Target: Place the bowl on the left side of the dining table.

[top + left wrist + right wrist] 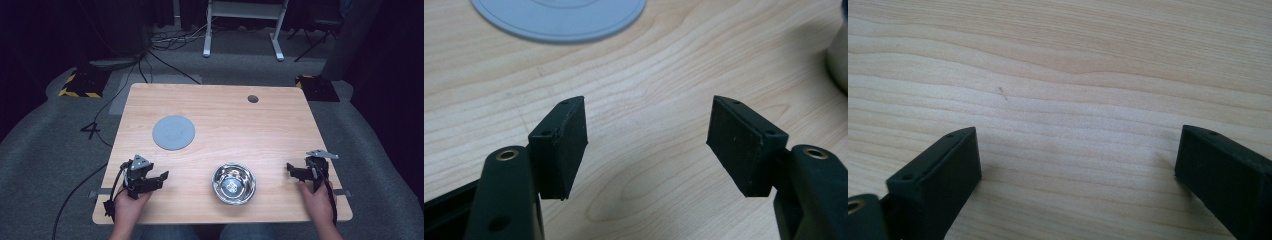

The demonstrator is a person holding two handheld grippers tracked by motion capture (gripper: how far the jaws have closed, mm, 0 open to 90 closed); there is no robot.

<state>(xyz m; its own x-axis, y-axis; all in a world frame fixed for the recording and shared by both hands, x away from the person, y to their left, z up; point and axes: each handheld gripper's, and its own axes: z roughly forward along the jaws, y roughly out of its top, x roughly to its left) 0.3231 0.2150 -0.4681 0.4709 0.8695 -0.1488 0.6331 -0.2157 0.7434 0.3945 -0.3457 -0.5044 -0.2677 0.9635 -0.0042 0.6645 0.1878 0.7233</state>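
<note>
Both hands sit at the near table edge, each holding a gripper. Left gripper rests near the front-left corner, jaws apart, nothing between them. Right gripper near the right edge, jaws wide apart over bare table. Steel bowl stands between them, touching neither. Grey disc lies flat beyond the left gripper.
</note>
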